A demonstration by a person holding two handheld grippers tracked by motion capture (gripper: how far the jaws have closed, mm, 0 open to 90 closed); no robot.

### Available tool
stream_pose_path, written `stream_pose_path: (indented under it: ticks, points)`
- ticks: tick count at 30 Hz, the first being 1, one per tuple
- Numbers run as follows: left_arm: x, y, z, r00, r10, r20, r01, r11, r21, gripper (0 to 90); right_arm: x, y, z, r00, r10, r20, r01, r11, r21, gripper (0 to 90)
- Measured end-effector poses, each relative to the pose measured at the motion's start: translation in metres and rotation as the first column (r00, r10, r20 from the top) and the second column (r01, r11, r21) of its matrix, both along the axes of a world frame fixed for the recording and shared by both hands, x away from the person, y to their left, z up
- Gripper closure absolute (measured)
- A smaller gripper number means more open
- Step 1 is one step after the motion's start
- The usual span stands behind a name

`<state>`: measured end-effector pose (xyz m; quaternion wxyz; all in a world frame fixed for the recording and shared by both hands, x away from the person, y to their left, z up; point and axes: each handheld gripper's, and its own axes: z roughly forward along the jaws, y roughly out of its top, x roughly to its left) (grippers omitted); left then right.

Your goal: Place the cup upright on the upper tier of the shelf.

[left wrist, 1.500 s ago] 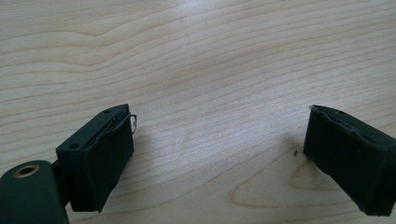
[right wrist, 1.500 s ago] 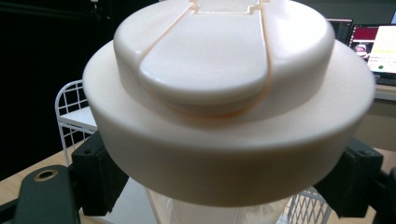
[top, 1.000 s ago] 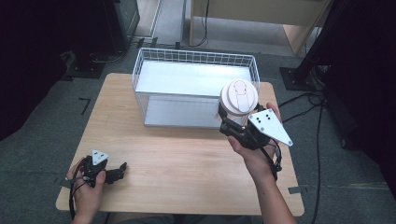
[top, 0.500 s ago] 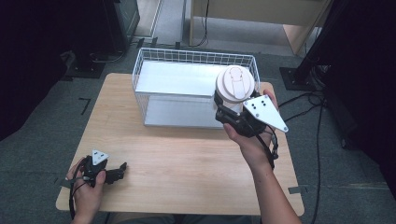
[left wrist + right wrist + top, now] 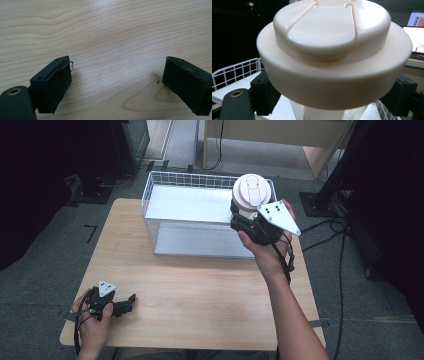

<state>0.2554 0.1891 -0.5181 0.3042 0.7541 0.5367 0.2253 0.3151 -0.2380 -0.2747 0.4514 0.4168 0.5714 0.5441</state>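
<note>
A container with a wide cream lid (image 5: pixel 252 190) and a clear body is held up over the right end of the white wire basket (image 5: pixel 150 195). My right gripper (image 5: pixel 247 217) is shut on it just below the lid. In the right gripper view the lid (image 5: pixel 332 50) looms close, with the black fingers (image 5: pixel 264 96) pressed against the clear body on both sides. My left gripper (image 5: pixel 127 302) rests on the wooden table (image 5: pixel 200 290) at the front left. Its jaws (image 5: pixel 117 80) stand wide apart over bare wood.
The basket stands at the back middle of the table and has a white floor. Cables and dark stands lie on the grey floor around the table. A lit screen (image 5: pixel 417 30) shows far off to the right.
My right hand has carried the container up and away from the person, from beside the basket's right front corner to above its right end. The left gripper has kept still.
</note>
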Motion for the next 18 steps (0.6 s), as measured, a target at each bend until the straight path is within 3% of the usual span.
stream_pose_path:
  ticks: [12, 18]
  points:
    - [0.0, 0.0, 0.0, 1.0, 0.0, 0.0, 0.0, 1.0, 0.0, 8.8, 0.042, 0.0, -0.004, 0.9972, -0.042, -0.062, 0.041, 0.999, -0.012, 16.0]
    - [0.0, 0.0, 0.0, 1.0, 0.0, 0.0, 0.0, 1.0, -0.001, 8.7, 0.055, 0.001, -0.004, 0.9954, -0.047, -0.084, 0.046, 0.999, -0.012, 16.0]
